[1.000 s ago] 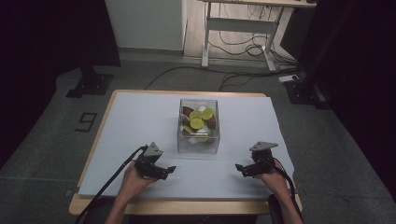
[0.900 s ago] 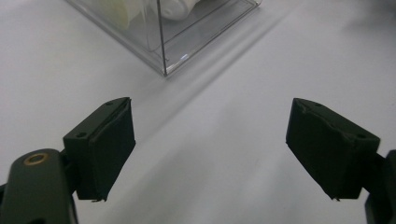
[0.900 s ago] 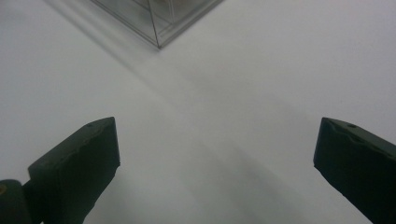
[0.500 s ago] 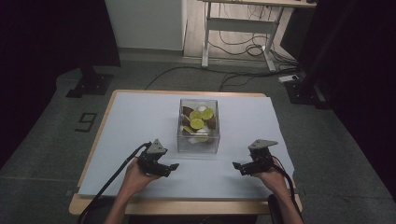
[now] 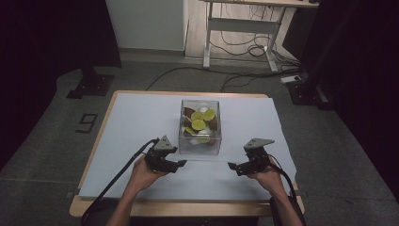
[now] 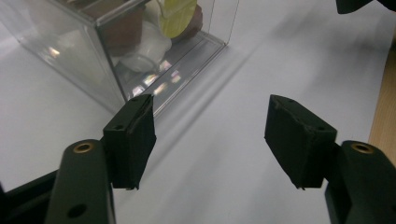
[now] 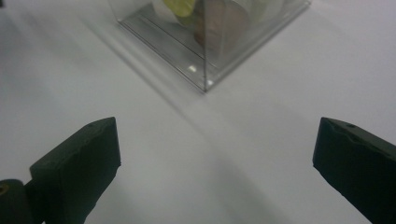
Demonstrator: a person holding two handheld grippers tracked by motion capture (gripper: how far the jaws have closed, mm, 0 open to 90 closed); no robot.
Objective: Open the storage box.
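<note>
A clear plastic box (image 5: 200, 127) stands in the middle of the white sheet (image 5: 131, 122). It holds lime-green slices, brown pieces and white pieces. My left gripper (image 5: 181, 164) hovers just in front of the box's near left corner, pointing right. Its jaws have just been closing and stand apart with nothing between them. In the left gripper view the box (image 6: 107, 56) is up to the left of the gripper (image 6: 210, 105). My right gripper (image 5: 231, 165) points left, off the box's near right corner. In the right gripper view that gripper (image 7: 217, 126) is wide open over bare sheet, with the box (image 7: 210, 42) beyond.
The sheet covers a wooden table whose edge (image 5: 188, 209) shows along the front. Cables run from both grippers off the near edge. On the floor beyond the table are cables, a desk frame (image 5: 240, 23) and black stands (image 5: 89, 82).
Both grippers have drifted inward toward each other and a little nearer the box. The box has not moved.
</note>
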